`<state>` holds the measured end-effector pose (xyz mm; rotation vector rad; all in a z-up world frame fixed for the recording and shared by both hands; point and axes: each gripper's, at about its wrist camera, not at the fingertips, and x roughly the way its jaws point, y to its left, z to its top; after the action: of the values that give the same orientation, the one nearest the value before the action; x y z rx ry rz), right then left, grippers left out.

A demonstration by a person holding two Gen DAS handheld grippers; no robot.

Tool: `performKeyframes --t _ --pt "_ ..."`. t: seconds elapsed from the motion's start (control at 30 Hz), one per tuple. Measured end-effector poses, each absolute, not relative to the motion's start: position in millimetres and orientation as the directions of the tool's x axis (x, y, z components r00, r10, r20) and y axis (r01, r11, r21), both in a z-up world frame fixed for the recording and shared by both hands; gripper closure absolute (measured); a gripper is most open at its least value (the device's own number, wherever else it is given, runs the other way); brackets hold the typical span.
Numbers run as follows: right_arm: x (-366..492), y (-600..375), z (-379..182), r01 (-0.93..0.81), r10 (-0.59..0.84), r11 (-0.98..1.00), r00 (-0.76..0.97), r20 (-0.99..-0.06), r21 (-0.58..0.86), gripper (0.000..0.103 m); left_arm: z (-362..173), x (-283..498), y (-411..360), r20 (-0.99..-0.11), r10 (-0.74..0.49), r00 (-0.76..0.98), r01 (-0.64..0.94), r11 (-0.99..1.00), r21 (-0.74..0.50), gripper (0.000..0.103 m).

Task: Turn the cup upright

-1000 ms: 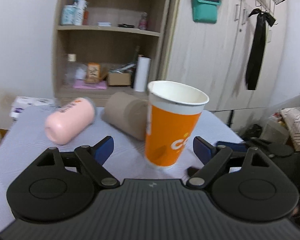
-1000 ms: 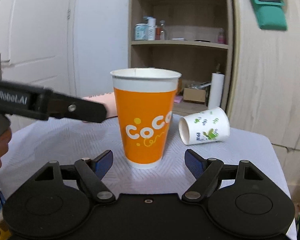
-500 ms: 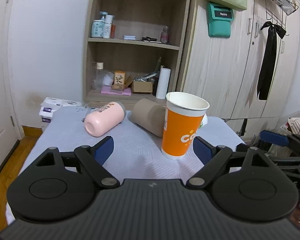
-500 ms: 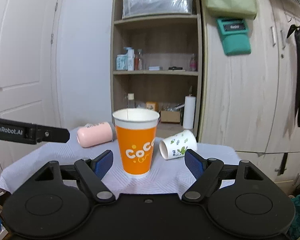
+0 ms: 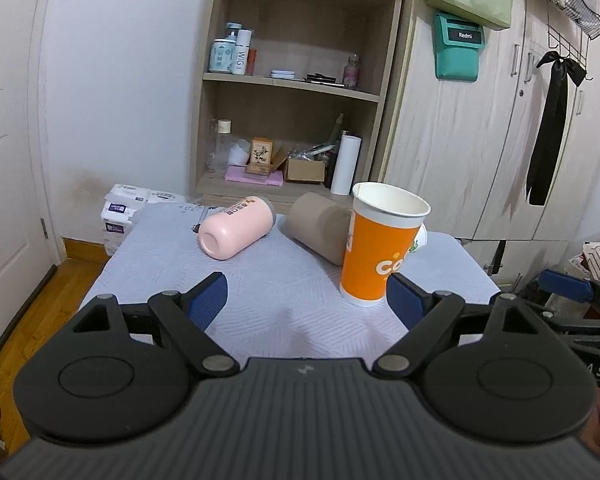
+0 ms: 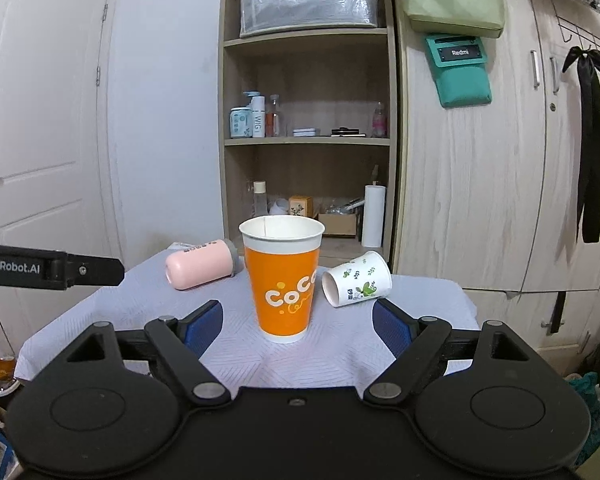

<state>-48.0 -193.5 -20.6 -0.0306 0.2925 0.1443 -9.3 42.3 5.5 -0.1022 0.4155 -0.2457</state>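
An orange paper cup [image 5: 380,248] stands upright on the table, mouth up; it also shows in the right wrist view [image 6: 283,280]. My left gripper [image 5: 306,300] is open and empty, back from the cup, which sits ahead near its right finger. My right gripper [image 6: 298,322] is open and empty, with the cup ahead between its fingers and apart from them. A pink cup [image 5: 236,232] lies on its side at the back left, a brown cup [image 5: 320,232] lies beside it, and a white leaf-print cup [image 6: 356,284] lies on its side right of the orange cup.
The table has a pale grey cloth [image 5: 284,296]. A wooden shelf unit [image 5: 296,120] and wardrobe doors [image 5: 480,152] stand behind it. The other gripper's arm [image 6: 52,270] shows at the left of the right wrist view. White packs [image 5: 120,212] lie on the floor at left.
Both grippers have pulled back and away from the orange cup, which looks smaller and stays upright. Both stay open.
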Motion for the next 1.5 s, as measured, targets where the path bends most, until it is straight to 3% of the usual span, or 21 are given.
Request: performKeyframes --t 0.27,0.57,0.73,0.93,1.5 --pt "-50 -197 -19 -0.113 0.102 0.993 0.952 -0.288 -0.023 0.016 2 -8 40 -0.392 -0.244 0.887 0.205 0.969 -0.140 0.016" --pt "-51 -204 -18 -0.095 0.088 0.995 0.956 -0.280 -0.013 0.012 -2 -4 33 -0.409 -0.239 0.880 0.208 0.971 -0.120 0.009" --pt "-53 -205 -19 -0.093 0.081 0.995 0.959 -0.271 -0.031 0.008 -5 -2 30 -0.412 -0.241 0.879 0.215 0.970 -0.110 0.000" --pt "-53 -204 -18 -0.083 0.068 0.995 0.962 -0.266 -0.046 0.003 -9 0 28 -0.424 -0.239 0.874 0.218 0.971 -0.098 0.000" --pt "-52 -203 -18 -0.033 0.011 0.997 0.963 -0.270 -0.076 0.002 -14 7 28 -0.496 -0.202 0.845 0.182 0.979 -0.089 0.000"
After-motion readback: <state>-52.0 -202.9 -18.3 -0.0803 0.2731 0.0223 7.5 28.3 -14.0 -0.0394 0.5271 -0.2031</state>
